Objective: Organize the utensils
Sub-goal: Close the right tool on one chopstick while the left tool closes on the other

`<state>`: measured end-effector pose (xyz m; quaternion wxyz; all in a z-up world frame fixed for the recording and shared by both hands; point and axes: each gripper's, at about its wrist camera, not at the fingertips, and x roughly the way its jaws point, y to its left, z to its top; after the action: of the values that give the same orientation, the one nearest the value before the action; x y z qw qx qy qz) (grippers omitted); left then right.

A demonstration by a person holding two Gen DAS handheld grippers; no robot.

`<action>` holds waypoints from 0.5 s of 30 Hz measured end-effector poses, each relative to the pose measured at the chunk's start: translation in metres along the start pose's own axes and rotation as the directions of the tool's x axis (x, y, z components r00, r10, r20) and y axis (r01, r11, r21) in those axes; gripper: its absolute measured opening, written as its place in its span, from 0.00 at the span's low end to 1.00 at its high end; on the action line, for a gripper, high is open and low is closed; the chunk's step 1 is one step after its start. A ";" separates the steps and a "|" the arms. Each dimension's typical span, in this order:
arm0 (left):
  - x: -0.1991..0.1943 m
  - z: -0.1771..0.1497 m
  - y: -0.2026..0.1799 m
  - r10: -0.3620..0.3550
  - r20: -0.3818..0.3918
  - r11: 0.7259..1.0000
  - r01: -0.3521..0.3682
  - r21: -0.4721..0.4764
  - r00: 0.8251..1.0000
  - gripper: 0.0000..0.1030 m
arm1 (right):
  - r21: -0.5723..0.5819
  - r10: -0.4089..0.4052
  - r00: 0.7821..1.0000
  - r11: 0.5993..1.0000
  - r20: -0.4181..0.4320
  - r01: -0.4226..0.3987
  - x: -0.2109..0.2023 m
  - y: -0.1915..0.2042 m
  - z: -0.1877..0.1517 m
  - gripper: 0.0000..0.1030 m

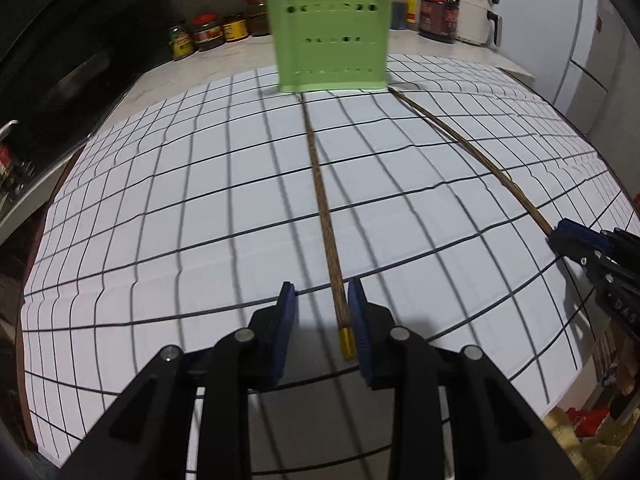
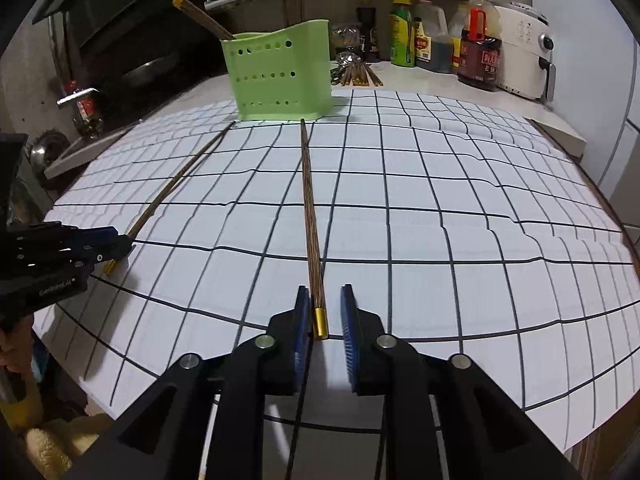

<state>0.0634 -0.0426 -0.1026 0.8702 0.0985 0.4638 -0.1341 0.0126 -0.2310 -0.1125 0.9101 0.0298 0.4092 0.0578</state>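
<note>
Left gripper: at the near edge of the grid mat, jaws parted. One chopstick lies flat between its fingers, gold cap nearest; the shaft sits just beside the right-hand pad, contact not clear, and a wide gap stands on the other side. Not clamped.

Right gripper: also at the near edge of the mat, further toward its right side, jaws parted. A second chopstick lies flat between its fingers, gold cap nearest, close against the left-hand pad, with a clear gap to the other pad. Released.

Both chopsticks: brown, lying lengthwise on the mat, thin tips toward the far edge, well apart at the near ends, closer at the far ends.

Green holder: upright, perforated, standing at the far edge of the mat; both tips end just before its base. It holds several more chopsticks, one leaning left.

Loose bundle of chopsticks: on the counter behind the holder, beyond the mat.

Bottles and jars: along the back of the counter.

White appliance: far right corner of the counter.
</note>
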 end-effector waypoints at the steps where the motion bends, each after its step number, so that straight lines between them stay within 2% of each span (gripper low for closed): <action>1: -0.002 -0.003 0.004 -0.019 0.005 1.000 0.019 -0.008 1.000 0.27 | -0.015 0.012 1.000 1.000 0.003 -0.012 -0.002 0.002 -0.002 0.36; 6: -0.012 -0.018 0.006 -0.081 0.042 0.997 0.080 0.016 0.996 0.27 | -0.124 -0.029 0.999 0.992 0.042 0.034 -0.008 0.020 -0.017 0.36; 11: -0.017 -0.028 -0.001 -0.118 0.080 0.993 0.116 0.037 0.990 0.27 | -0.094 -0.021 0.998 0.995 0.066 0.027 -0.007 0.016 -0.017 0.27; 15: -0.018 -0.031 -0.007 -0.126 0.092 0.992 0.123 0.036 0.988 0.27 | -0.092 -0.024 0.997 0.995 0.069 0.031 -0.004 0.016 -0.013 0.26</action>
<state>0.0268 -0.0375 -0.1048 0.8795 0.0760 0.4253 -0.1997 -0.0017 -0.2157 -0.1166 0.9246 -0.0162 0.3753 0.0632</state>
